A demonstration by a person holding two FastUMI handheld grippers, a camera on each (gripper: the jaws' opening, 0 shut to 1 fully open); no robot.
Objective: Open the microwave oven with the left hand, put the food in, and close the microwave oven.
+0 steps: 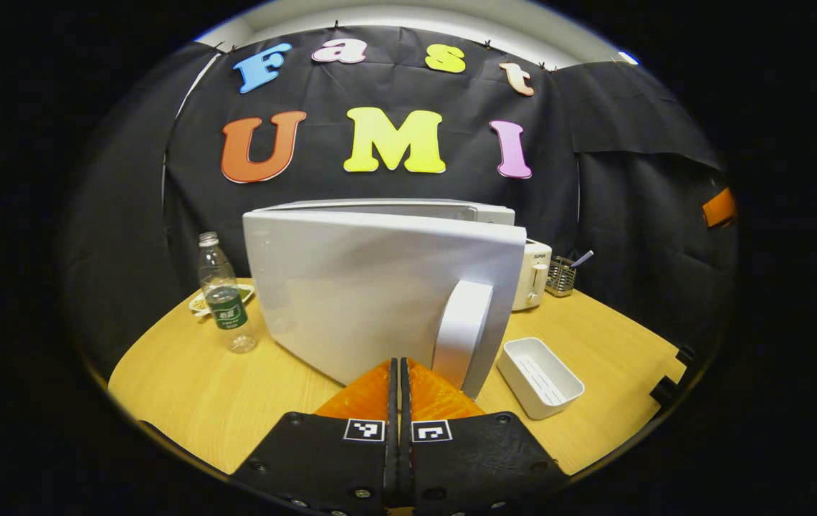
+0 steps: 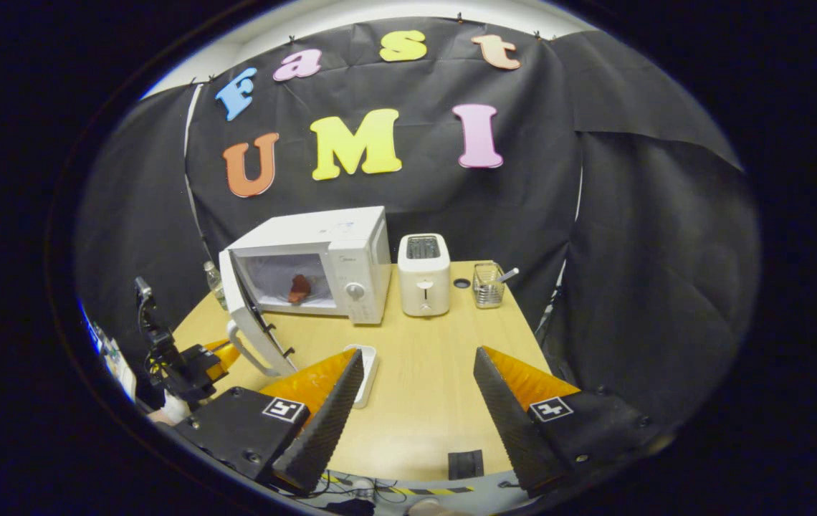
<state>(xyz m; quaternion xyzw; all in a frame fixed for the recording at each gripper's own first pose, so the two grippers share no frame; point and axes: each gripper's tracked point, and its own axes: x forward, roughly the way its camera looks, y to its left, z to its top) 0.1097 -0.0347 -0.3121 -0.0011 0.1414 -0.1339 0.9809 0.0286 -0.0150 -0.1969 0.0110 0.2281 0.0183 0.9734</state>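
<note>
Microwave [image 2: 322, 261]: one, white, boxy, smooth shell, standing on the surface at the back left in the right gripper view; round knob on its control panel.
Door [image 1: 380, 290]: one, swung wide open on its left hinge; plain glossy white outer face turned toward the left gripper view, with one curved white handle [image 1: 462, 333] on its free edge.
Food [image 2: 299, 288]: one reddish-brown lump, lying inside the open microwave cavity.
Left gripper [image 1: 399, 376]: jaws pressed together, nothing between them; tips just in front of the door handle, contact impossible to tell; also seen low at the left of the right gripper view beside the door.
Right gripper [image 2: 419, 376]: jaws spread wide, holding nothing, ridged inner faces, hovering above the near part of the surface.
Surface [image 2: 437, 373]: one, pale wood grain, flat.
Tray [image 1: 540, 376]: one, white, rectangular with rounded corners, ribbed floor, just right of the door.
Toaster [image 2: 423, 274]: one, white, just right of the microwave.
Wire basket [image 2: 487, 284]: one, metal mesh, right of the toaster, one utensil handle sticking out.
Bottle [image 1: 225, 294]: one, clear plastic, green label, upright left of the door.
Plate [image 1: 201, 301]: one, shallow, behind the bottle.
</note>
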